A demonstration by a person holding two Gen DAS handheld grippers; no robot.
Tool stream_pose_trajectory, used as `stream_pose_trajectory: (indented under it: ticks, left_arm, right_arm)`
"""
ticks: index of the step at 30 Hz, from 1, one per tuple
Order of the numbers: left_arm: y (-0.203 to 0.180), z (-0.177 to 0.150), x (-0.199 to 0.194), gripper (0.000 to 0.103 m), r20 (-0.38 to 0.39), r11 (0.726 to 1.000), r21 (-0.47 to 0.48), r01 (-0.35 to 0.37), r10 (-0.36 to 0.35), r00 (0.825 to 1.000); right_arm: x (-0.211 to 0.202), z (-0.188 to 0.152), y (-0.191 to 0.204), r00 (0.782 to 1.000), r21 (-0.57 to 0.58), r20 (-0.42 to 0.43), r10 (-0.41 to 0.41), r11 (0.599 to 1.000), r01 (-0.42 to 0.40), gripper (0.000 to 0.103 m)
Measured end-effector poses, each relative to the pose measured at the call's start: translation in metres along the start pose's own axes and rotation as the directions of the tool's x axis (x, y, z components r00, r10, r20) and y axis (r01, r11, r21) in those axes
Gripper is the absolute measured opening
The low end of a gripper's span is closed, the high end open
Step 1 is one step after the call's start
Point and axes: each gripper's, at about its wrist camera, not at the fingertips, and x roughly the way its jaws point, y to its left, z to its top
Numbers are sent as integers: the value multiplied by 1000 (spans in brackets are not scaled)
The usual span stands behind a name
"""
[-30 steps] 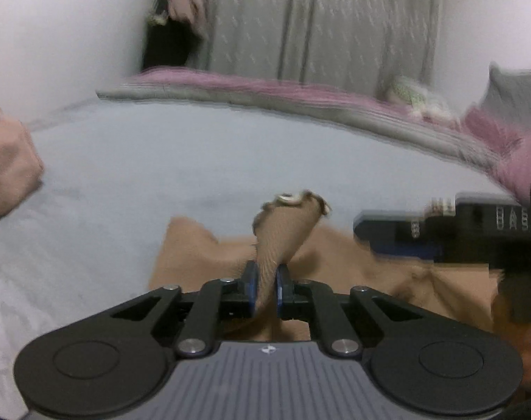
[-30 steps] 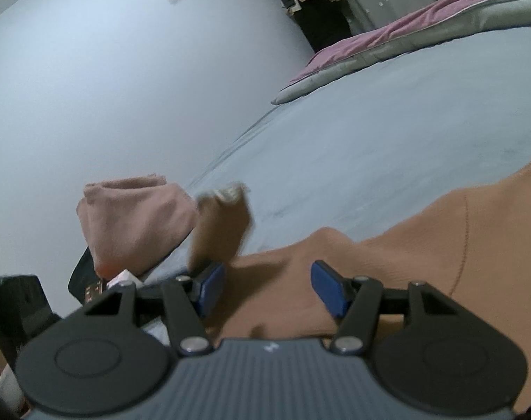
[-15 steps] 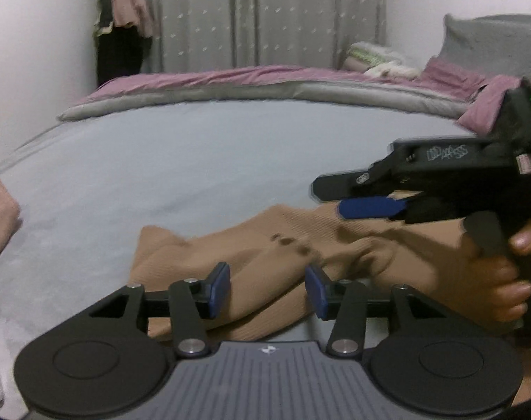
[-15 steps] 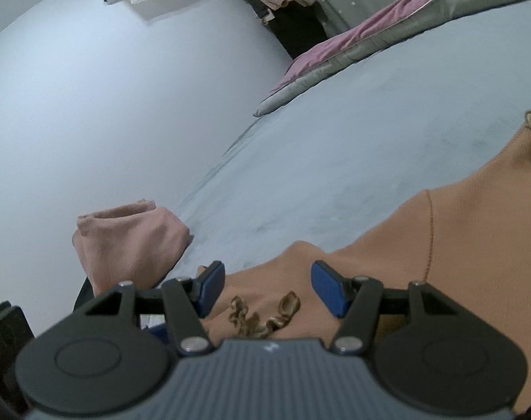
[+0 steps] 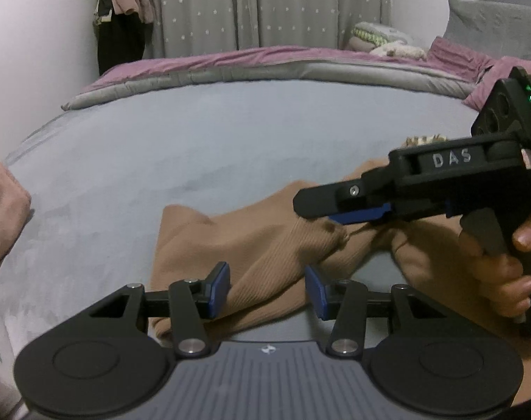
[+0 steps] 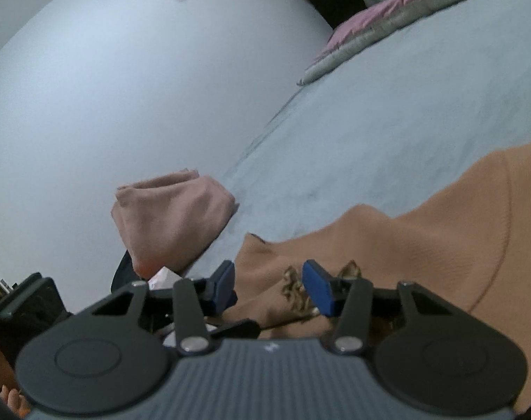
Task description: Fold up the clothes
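In the left wrist view, the left gripper [image 5: 267, 288] stands released at lower centre, the tan ribbed garment [image 5: 265, 241] lying loose between its pads on the grey bed [image 5: 195, 147]. In the right wrist view, the right gripper [image 6: 269, 287], jaws just closing, straddles the garment's frilled cuff [image 6: 293, 287] ungrasped; a folded pink cloth [image 6: 171, 217] lies left.

Tan garment [image 5: 265, 245] between parted left tongs [image 5: 267, 290]
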Motion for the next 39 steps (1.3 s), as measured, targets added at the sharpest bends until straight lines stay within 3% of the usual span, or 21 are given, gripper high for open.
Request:
stream_pose_trajectory:
  ticks: [6,11,12,16,21,24,29,35,39]
  left_arm:
    - [-3,-3,5,47,-15,1000,12,5,-5,1000]
    - [-14,-3,6,45,-1,998,56,30,-30,1000]
    - [-17,-3,5,43,3,997,70,34,-34,999]
    - [-28,-2,4,13,18,993,109,44,-46,999]
    - [-20,5,-9,7,103,999,39,32,-36,994]
    - [-7,8,-21,6,170,1000,-29,-3,8,985]
    - [9,10,-34,5,255,988,-109,-111,136,957]
    - [24,8,-43,5,310,953,-181,-244,291,905]
    - [41,8,-49,5,319,913,-254,-318,390,864]
  right_arm:
    - [7,1,-9,997,29,-48,52,998,-51,48]
    - [-5,3,-3,981,-4,-108,161,987,-162,48]
    - [-8,4,-1,979,-13,-112,172,985,-174,48]
    - [-13,5,2,977,-1,-98,191,981,-192,48]
    - [-19,7,-2,982,24,-67,176,984,-175,49]
    - [-24,9,-5,983,42,-28,179,983,-177,50]
    - [-30,13,-10,986,72,21,167,983,-168,51]
    - [-28,12,-12,989,80,23,144,986,-146,51]
    - [-27,12,-12,990,85,27,139,986,-141,51]
